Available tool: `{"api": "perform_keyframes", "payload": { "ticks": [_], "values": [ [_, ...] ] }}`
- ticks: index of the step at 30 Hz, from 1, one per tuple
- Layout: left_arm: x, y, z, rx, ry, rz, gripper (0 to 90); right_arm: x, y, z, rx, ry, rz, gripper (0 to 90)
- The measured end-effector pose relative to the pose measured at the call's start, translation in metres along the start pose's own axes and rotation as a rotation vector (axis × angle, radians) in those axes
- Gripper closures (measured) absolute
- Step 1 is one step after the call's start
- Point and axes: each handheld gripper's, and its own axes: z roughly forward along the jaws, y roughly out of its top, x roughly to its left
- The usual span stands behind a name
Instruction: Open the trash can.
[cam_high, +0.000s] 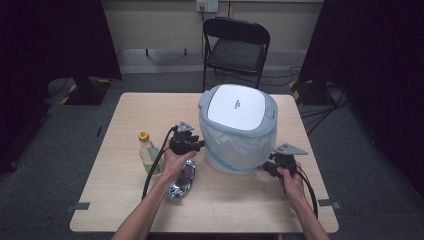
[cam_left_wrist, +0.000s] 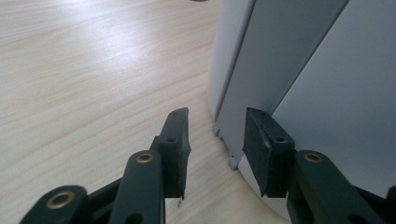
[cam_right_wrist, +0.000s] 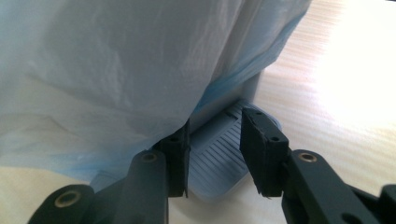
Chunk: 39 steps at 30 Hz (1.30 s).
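The pedal bin (cam_high: 237, 127) stands upright in the middle of the table (cam_high: 125, 107), a little toward the far side, with its lid (cam_high: 235, 107) closed and a thin plastic liner (cam_high: 240, 145) hanging over its body. Its long axis is vertical. Its foot pedal (cam_right_wrist: 222, 156) is at the base and points to your right hand, toward the right part of the near table edge.

Your right gripper (cam_right_wrist: 215, 154) is low at the table surface, and its jaws are spread, one on each side of the pedal; they hold nothing. The liner hangs just above the left jaw. Your left gripper (cam_left_wrist: 215, 140) is near the base on the opposite side, beside a seam in the grey wall. Its jaws are also spread, with only air between them.

I judge that you are at the approach step: the right hand goes to the pedal and the left hand prepares to steady the bin. The next move asks you to press the pedal straight down without catching the liner, while the left gripper keeps the body from sliding or tipping.

Outside this work, a bottle with a yellow cap (cam_high: 146, 150) and a shiny foil bag (cam_high: 182, 181) lie near your left forearm, and a black chair (cam_high: 235, 47) stands behind the table.
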Motion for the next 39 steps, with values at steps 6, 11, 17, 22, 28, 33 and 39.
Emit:
{"api": "perform_keyframes", "payload": {
  "ticks": [6,11,17,22,28,33,39],
  "values": [
    [0.002,0.003,0.002,0.005,0.022,-0.004,48.2,0.013,-0.005,-0.011,0.018,-0.038,-0.034,51.0],
    [-0.006,-0.009,-0.01,0.036,0.049,-0.068,38.4,0.005,-0.005,-0.022,0.01,-0.058,-0.028,33.6],
    [-0.017,-0.017,-0.026,0.027,0.043,-0.074,38.1,-0.012,-0.008,-0.03,-0.01,-0.108,0.03,29.7],
    [-0.03,-0.019,-0.039,0.044,0.016,-0.03,37.2,-0.026,-0.009,-0.023,0.004,-0.186,0.043,29.8],
    [-0.043,-0.034,-0.03,0.083,-0.003,-0.053,36.1,-0.041,-0.017,-0.004,0.033,-0.228,0.059,30.8],
    [-0.042,-0.034,-0.028,0.092,-0.001,-0.078,34.2,-0.044,-0.012,0.006,0.023,-0.214,0.053,30.6],
    [-0.042,-0.032,-0.025,0.063,0.025,-0.08,38.0,-0.043,-0.009,0.016,0.044,-0.164,0.009,49.9]
  ]
}}
